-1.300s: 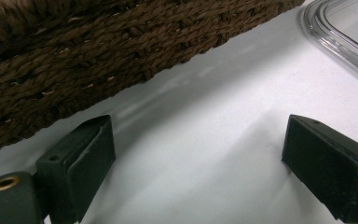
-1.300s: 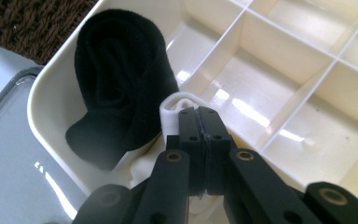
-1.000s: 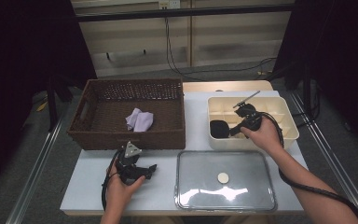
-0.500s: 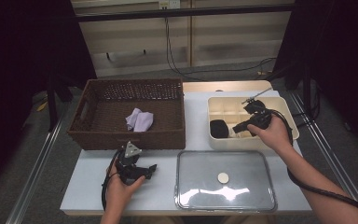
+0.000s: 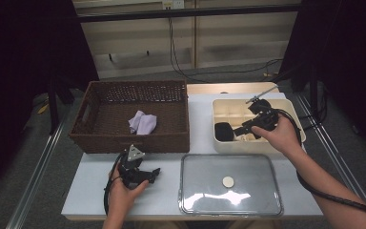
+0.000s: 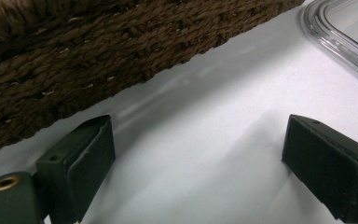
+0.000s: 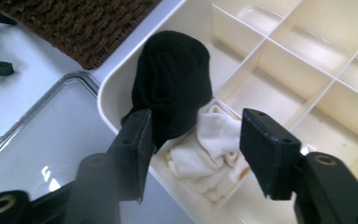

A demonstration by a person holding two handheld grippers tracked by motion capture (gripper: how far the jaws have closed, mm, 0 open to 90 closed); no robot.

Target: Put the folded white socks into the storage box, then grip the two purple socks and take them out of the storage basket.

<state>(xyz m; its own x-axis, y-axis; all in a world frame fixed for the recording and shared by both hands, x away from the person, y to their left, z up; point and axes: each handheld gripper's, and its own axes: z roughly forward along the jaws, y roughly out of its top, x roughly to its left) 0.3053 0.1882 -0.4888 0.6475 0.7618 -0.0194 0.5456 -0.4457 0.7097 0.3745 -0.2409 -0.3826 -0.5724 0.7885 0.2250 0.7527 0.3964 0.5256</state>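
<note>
1. Since the earlier frame, the right gripper point(image 5: 246, 129) has lifted off the black rolled sock point(image 7: 175, 79) and its jaws have just been opening; nothing sits between them now.
2. That sock lies in the near left compartment of the cream divider box point(image 5: 286, 145), just below and ahead of the parted jaws, nearer the left one in the right gripper view.
3. Touching the sock, a white rolled sock point(image 7: 209, 149) lies under the gap between the jaws.
4. Resting on the white table point(image 6: 214, 121), the left gripper point(image 5: 145, 175) has its jaws wide apart and empty, unmoved from before.
5. Ahead of it stands the wicker basket point(image 5: 124, 138), holding a lavender cloth point(image 5: 142, 122); the clear lid point(image 5: 228, 183) lies at its right.
</note>
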